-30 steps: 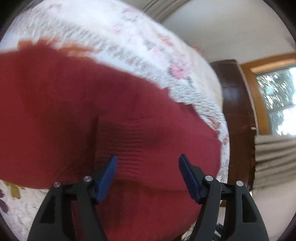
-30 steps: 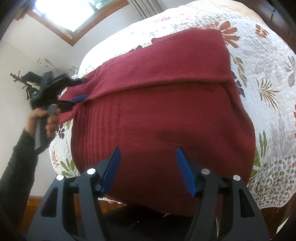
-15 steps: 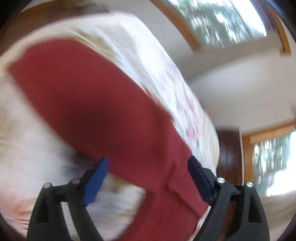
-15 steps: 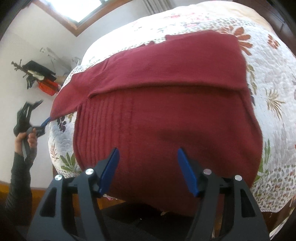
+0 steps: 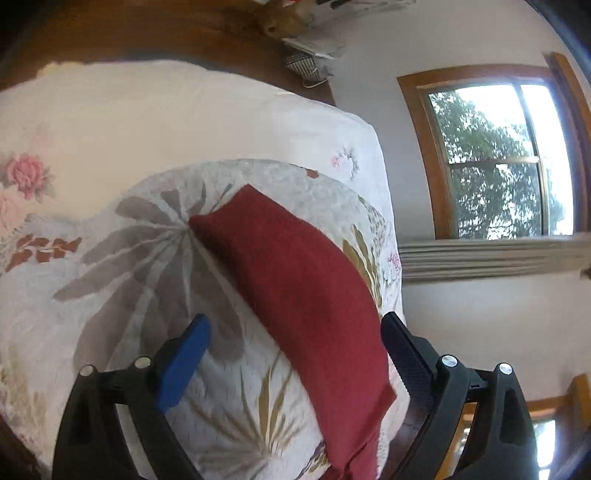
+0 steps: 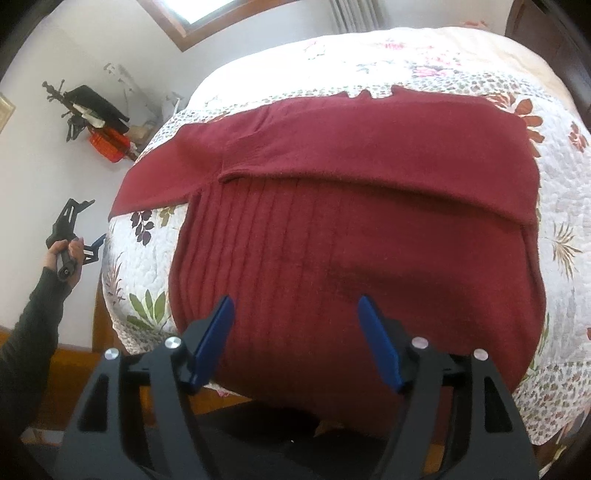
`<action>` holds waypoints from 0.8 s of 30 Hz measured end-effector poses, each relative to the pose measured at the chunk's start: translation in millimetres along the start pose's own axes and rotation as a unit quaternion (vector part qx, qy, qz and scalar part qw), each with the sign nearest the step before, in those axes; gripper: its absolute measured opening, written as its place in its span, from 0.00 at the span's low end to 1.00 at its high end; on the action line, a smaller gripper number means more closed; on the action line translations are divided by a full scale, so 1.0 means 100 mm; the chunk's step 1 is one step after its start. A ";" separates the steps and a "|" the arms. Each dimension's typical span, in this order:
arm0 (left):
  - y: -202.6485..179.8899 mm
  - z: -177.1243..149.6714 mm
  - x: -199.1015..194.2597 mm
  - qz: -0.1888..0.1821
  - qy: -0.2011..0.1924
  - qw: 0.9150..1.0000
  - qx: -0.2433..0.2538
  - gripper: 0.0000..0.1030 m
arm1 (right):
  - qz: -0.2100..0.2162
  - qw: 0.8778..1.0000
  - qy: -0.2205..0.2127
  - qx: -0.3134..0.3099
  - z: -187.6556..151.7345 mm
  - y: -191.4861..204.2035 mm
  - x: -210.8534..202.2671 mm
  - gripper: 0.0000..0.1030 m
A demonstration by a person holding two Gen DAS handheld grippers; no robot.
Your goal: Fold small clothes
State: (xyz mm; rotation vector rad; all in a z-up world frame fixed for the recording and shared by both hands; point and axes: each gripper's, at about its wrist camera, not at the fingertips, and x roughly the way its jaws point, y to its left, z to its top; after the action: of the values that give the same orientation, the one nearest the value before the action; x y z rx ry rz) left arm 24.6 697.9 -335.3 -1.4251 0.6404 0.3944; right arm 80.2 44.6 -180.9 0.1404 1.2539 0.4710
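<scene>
A dark red knit sweater (image 6: pixel 351 229) lies flat on the floral quilt (image 6: pixel 561 236), its upper part folded down over the ribbed body. One sleeve (image 6: pixel 159 177) stretches out to the left edge of the bed. My right gripper (image 6: pixel 295 321) hovers open over the sweater's near hem, nothing between its blue fingers. In the left wrist view the sleeve (image 5: pixel 295 288) runs diagonally across the quilt (image 5: pixel 110 258), and my left gripper (image 5: pixel 291 339) is open just above it. The left gripper (image 6: pixel 79 236) also shows off the bed's left side, in a hand.
The bed's left edge (image 6: pixel 110 295) drops to a wooden floor. A wooden headboard (image 5: pixel 147 33) and a pale pillow area (image 5: pixel 147 122) lie beyond the quilt. A window (image 5: pixel 495 155) is on the wall to the right. Clutter (image 6: pixel 99 122) stands by the far wall.
My left gripper let go of the sleeve and pulled back off the bed's left side, turning to look along the sleeve. The sleeve now lies flat. My right gripper rose slightly.
</scene>
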 end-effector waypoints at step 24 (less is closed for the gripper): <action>-0.06 0.35 0.01 0.009 -0.068 0.998 0.008 0.11 | -0.009 1.000 -0.009 0.019 0.02 -0.02 -0.05 0.68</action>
State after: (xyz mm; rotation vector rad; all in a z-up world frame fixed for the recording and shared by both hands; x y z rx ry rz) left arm 35.5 731.6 -330.5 -1.3657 0.5445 0.4962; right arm 81.8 40.9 -176.6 0.1650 1.2452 0.4300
